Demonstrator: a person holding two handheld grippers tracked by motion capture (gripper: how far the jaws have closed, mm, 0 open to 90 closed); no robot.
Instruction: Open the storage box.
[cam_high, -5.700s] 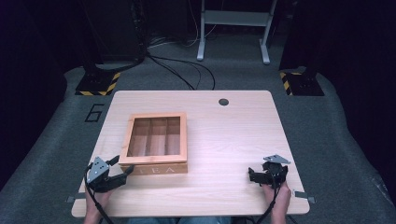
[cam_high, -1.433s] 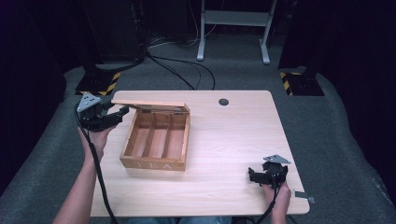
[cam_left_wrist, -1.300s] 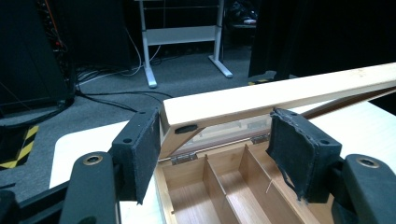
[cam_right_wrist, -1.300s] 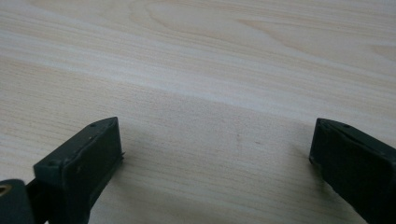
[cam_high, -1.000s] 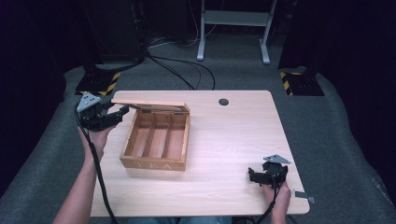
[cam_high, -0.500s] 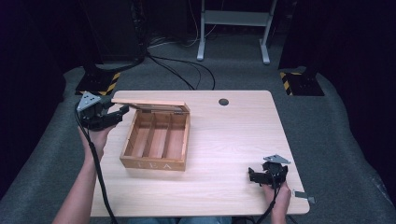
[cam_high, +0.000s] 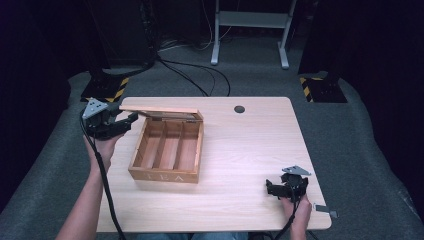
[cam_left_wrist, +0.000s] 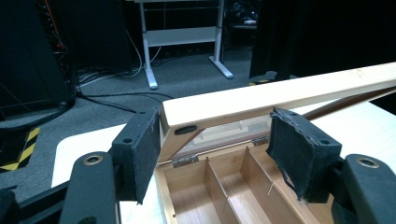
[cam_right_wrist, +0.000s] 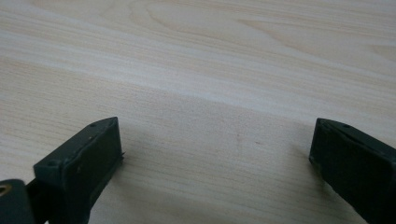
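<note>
- Jaws of the left gripper (cam_left_wrist: 212, 154) stand part-open astride the raised lid (cam_left_wrist: 280, 93) of the tea box (cam_high: 167, 150). The lid's corner sits between the two pads: the left pad lies against the lid's end, the right pad stands clear of the wood with a gap, so nothing is pinched. The lid seems to be propped there rather than gripped.
- Lid: in the high view it stands roughly level above the box's far edge, hinged along that back wall. Its long axis runs across the counter from the left gripper (cam_high: 112, 125) toward the middle, and its left end is the part that meets the jaws.
- Box: it rests on the left half of the counter (cam_high: 250, 145), with three bare compartments showing and the letters TEA on its near face.
- Jaws of the right gripper (cam_right_wrist: 212, 158) are spread wide over bare wood, holding nothing. The right gripper (cam_high: 286, 187) rests near the counter's near right corner, well apart from the box.
- Judgement: the left hand is by far the nearer, and any further swing of the lid turns on that left end about the back hinge.
</note>
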